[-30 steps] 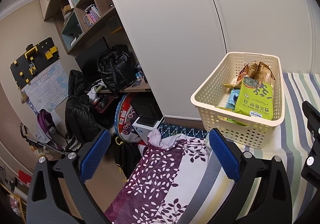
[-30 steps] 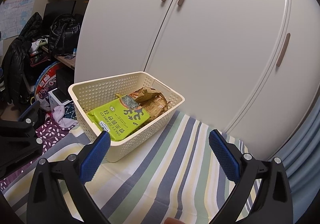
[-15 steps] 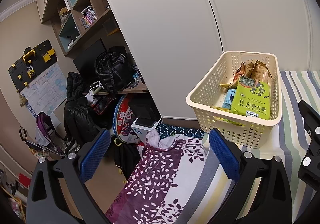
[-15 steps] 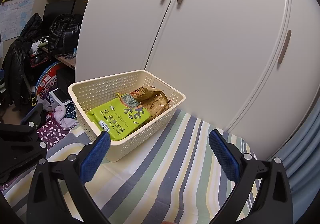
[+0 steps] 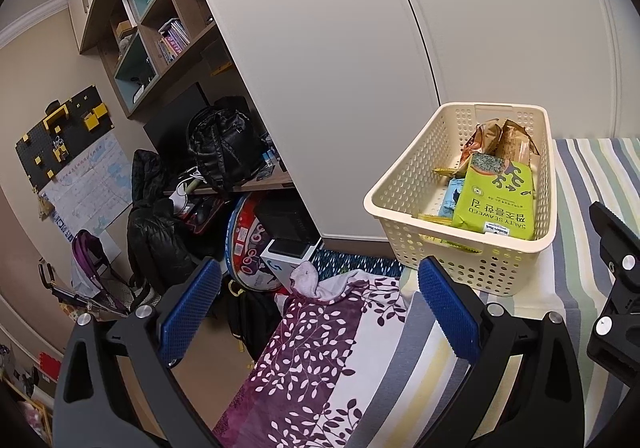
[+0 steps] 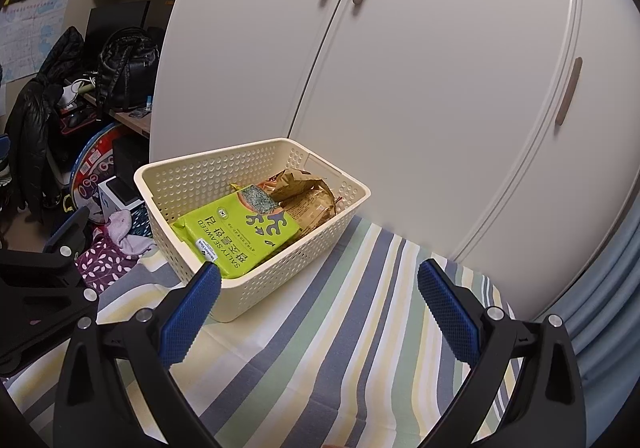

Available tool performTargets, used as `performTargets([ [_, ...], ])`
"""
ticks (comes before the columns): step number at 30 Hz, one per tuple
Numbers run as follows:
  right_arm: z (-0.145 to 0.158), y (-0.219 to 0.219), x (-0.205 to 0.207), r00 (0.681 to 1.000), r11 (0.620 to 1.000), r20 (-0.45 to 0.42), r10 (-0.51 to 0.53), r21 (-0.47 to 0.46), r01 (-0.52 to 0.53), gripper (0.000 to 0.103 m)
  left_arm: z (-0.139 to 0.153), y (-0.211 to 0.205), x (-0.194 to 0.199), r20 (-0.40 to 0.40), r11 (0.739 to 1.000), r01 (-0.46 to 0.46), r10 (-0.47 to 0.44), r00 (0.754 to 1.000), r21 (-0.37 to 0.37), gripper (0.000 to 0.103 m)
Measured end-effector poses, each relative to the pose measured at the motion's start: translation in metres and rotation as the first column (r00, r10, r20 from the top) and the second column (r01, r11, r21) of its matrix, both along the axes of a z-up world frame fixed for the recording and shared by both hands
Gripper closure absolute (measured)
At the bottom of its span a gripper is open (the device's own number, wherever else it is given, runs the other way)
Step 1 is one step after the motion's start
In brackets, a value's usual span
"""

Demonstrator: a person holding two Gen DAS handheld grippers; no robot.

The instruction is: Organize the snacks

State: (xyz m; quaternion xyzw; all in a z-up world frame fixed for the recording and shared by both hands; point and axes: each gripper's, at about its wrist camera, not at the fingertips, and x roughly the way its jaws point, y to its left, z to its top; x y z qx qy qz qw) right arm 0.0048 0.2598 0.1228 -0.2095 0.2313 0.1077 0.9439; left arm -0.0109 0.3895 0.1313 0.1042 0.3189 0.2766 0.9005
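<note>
Both sets of jaws are standing wide apart with nothing between them: the left gripper (image 5: 318, 306) is hanging over the edge of the bed and the right gripper (image 6: 318, 306) is hanging over the striped sheet (image 6: 320, 348). Behind everything, a big white wardrobe (image 6: 420, 96) with brown handles is filling the wall. Under the grippers, the striped sheet is lying flat, and a purple blanket with white leaves (image 5: 316, 352) is hanging off the left part of the bed. On the striped sheet, a cream basket with little holes (image 6: 280, 272) is sitting near the bed edge, just in front of the wardrobe. Its long side is running from the near end by the grippers toward the wardrobe, and in the right wrist view it is turned a bit, so one corner is pointing at the left blue pad (image 6: 188, 316) of the right gripper. Inside the basket, a green seaweed pack (image 6: 238, 234) is lying on top of the other snacks, tilted, with its long side going the same way as the basket. Its words are upside down in the left wrist view, so its top is pointing toward the wardrobe. Behind it, at the far end of the basket, brown snack bags (image 6: 308, 196) are lying crumpled. Beside the green pack, a small blue packet (image 5: 450, 200) is peeking out. Off to the left, a black backpack (image 5: 224, 146) is sitting on a desk.
</note>
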Motion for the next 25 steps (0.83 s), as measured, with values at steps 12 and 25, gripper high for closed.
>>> performTargets([
  [12, 0.001, -0.005, -0.004, 1.000, 1.000, 0.008, 0.017, 0.020, -0.018, 0.005, 0.002, -0.004, 0.000, 0.001, 1.000, 0.009, -0.009, 1.000, 0.009, 0.003],
  [25, -0.024, -0.089, 0.006, 0.981, 0.988, -0.174, -0.086, 0.110, 0.106, 0.005, -0.006, -0.036, -0.004, -0.057, 0.976, 0.143, -0.154, 0.986, -0.162, 0.003],
])
